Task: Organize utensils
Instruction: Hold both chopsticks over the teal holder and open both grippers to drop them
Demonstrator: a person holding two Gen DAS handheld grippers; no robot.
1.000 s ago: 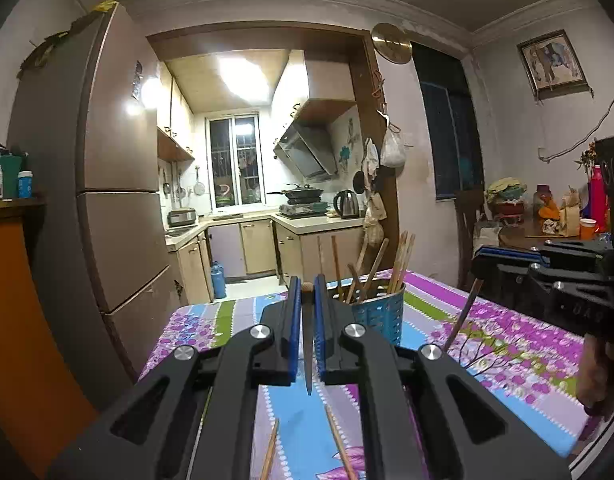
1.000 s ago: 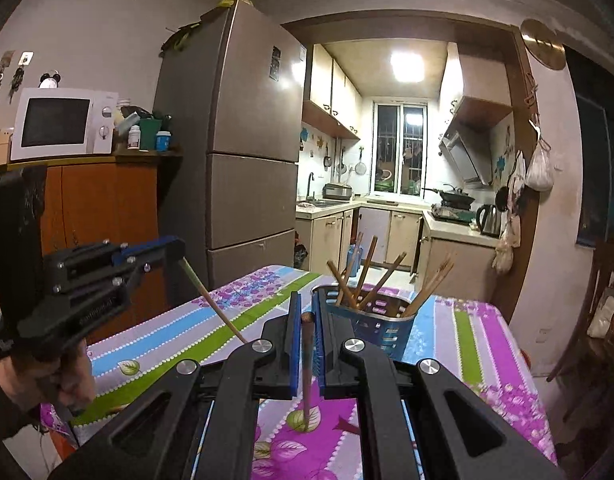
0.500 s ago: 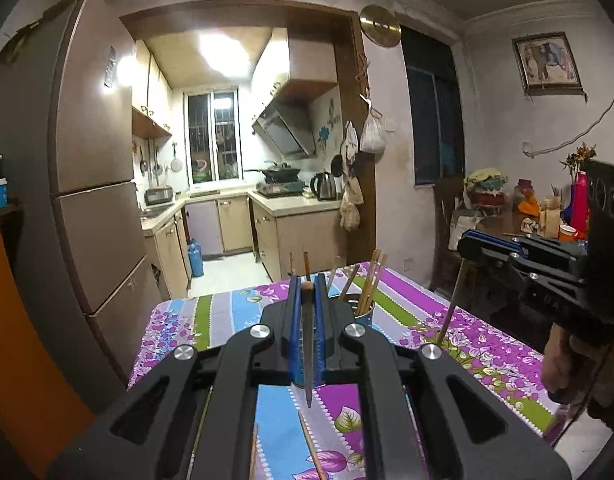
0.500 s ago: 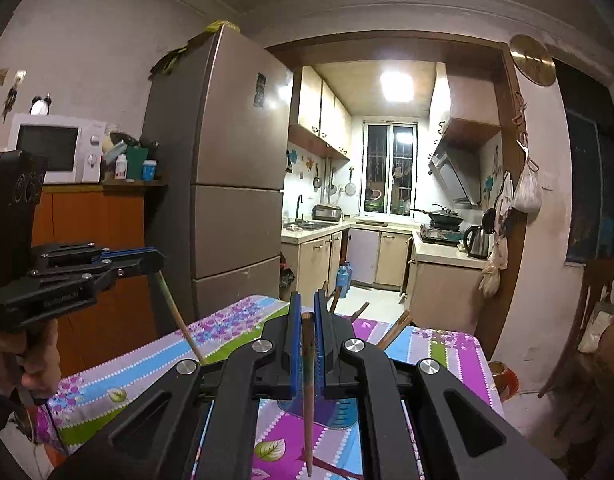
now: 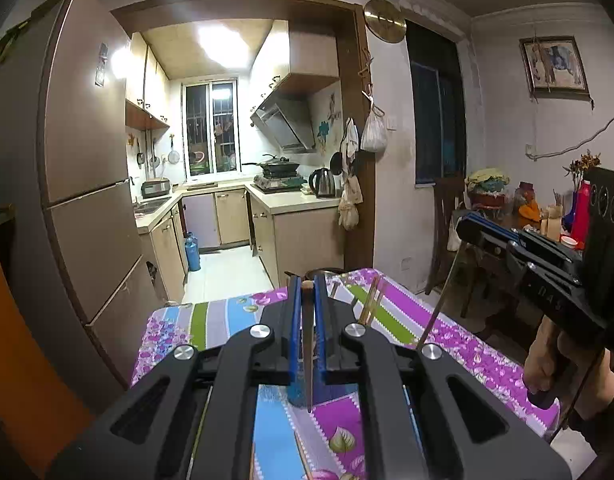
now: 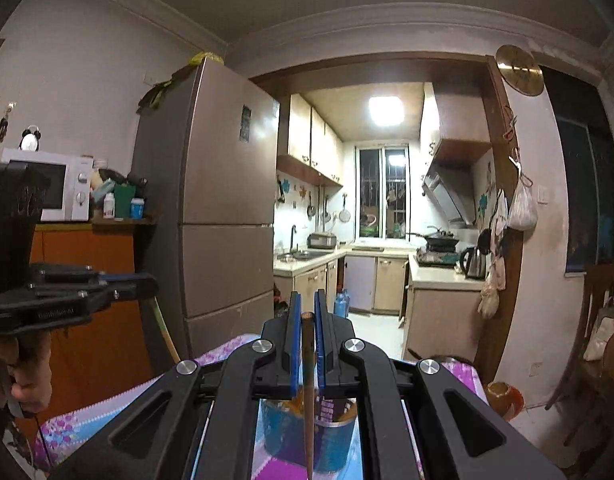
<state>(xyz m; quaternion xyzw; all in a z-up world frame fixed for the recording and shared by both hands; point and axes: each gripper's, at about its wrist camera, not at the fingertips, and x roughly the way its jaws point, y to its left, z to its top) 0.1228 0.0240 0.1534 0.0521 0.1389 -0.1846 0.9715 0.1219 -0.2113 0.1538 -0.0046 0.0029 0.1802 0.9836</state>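
My left gripper [image 5: 307, 282] is shut on a dark wooden chopstick [image 5: 308, 360] that hangs tip-down over the blue utensil holder [image 5: 297, 396]. The holder stands on the floral tablecloth [image 5: 447, 332], mostly hidden behind the fingers. Other chopsticks [image 5: 371, 306] stick up out of it. At the right of the same view, the right gripper [image 5: 463, 227] pinches a slanted chopstick [image 5: 439, 304]. In the right wrist view my right gripper [image 6: 305, 302] is shut on a brown chopstick [image 6: 308, 392] above the holder [image 6: 283, 432]. The left gripper [image 6: 149, 282] shows at the left with its chopstick [image 6: 165, 332].
A tall brown fridge [image 6: 223, 216] stands beyond the table's far left corner. An orange cabinet with a microwave [image 6: 71, 184] is on the left. A cluttered side table [image 5: 519, 216] and a chair [image 5: 447, 216] stand to the right. The kitchen doorway lies straight ahead.
Both grippers have risen, each keeping its chopstick. The holder and table have sunk lower in both views and now sit largely behind the fingers.
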